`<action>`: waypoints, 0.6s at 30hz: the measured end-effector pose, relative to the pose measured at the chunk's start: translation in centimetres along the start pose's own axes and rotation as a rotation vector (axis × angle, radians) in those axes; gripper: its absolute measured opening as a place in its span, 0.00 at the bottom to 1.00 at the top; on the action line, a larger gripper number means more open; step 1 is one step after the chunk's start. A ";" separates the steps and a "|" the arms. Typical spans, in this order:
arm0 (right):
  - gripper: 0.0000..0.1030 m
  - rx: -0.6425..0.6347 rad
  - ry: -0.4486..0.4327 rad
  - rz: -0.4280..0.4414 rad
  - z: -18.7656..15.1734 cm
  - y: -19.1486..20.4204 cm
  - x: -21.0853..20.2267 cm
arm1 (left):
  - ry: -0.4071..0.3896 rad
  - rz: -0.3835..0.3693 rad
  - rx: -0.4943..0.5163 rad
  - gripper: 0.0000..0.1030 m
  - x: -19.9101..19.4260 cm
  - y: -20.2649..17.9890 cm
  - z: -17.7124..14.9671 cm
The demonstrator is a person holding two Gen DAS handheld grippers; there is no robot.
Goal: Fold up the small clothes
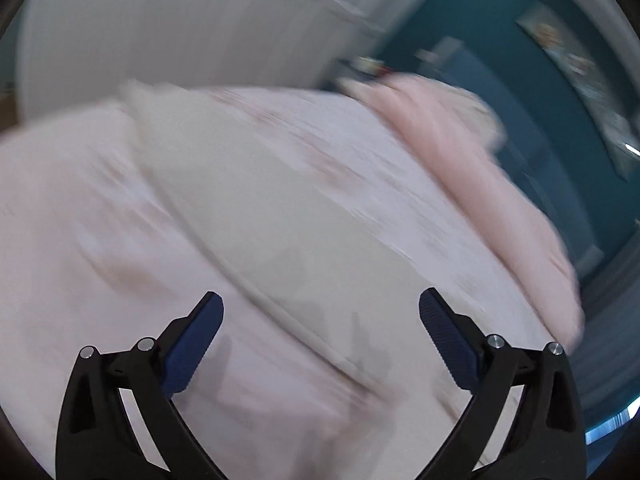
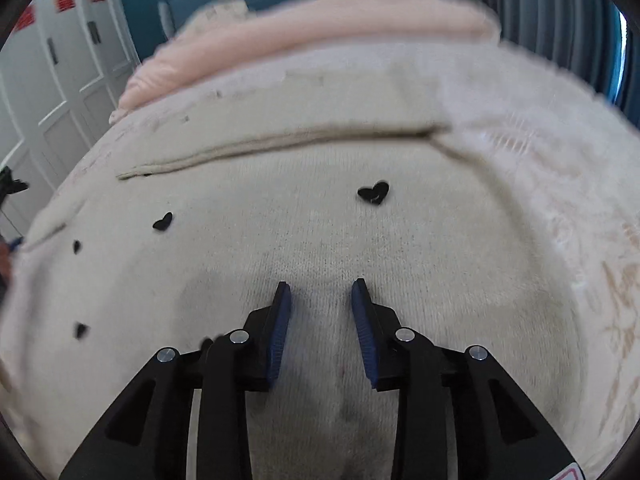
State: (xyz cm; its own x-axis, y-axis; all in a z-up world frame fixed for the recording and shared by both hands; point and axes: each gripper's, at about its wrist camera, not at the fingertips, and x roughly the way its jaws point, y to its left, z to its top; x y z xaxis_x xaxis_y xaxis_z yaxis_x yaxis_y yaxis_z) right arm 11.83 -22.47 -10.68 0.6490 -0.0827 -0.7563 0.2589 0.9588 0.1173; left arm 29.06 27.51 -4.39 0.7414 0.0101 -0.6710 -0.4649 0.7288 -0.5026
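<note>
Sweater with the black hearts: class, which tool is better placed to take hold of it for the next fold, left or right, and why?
Probably the right tool. It sits low over the sweater, partly open, with knit bunched between its tips. The left tool is wide open over the fabric, and its view is blurred.

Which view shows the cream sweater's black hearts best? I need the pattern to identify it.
The right wrist view: the cream sweater lies sharp with its black hearts clear. The left wrist view is motion-blurred; no hearts can be made out.
</note>
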 end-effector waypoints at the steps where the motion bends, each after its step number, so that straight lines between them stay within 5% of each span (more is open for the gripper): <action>1: 0.32 -0.020 -0.001 -0.025 0.0 0.4 0.1 | 0.007 0.041 -0.034 0.93 0.6 2.1 2.0; 5: 0.35 -0.045 0.003 -0.047 0.0 0.8 0.4 | 0.069 0.147 -0.269 0.93 3.7 10.1 7.7; 8: 0.35 -0.024 0.007 -0.022 -0.2 0.3 0.4 | 0.079 0.128 -0.417 0.91 5.2 13.2 8.9; 9: 0.35 -0.022 0.007 -0.020 -0.2 0.3 0.4 | 0.056 0.143 -0.405 0.87 5.2 12.8 9.2; 10: 0.35 -0.021 0.007 -0.019 -0.3 0.2 0.5 | 0.053 0.152 -0.354 0.62 5.4 11.9 9.5; 11: 0.36 -0.021 0.006 -0.020 -0.4 0.3 0.4 | 0.069 0.144 -0.307 0.26 5.8 11.2 9.9; 12: 0.36 -0.021 0.006 -0.018 -0.4 0.3 0.4 | 0.114 0.139 -0.243 0.15 6.5 9.9 10.3; 13: 0.36 -0.018 0.006 -0.015 -0.4 0.2 0.4 | 0.122 0.144 -0.205 0.06 6.5 8.7 10.5; 18: 0.36 0.019 0.001 0.032 -0.7 -0.1 0.4 | -0.001 -0.036 0.031 0.01 1.1 -1.7 10.4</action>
State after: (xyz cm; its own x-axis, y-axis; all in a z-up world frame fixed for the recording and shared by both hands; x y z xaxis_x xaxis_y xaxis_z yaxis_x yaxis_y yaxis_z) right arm 11.58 -22.46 -11.43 0.6564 -0.0519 -0.7526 0.2520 0.9554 0.1538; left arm 35.73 33.36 1.37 0.7578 -0.0164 -0.6523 -0.4223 0.7498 -0.5095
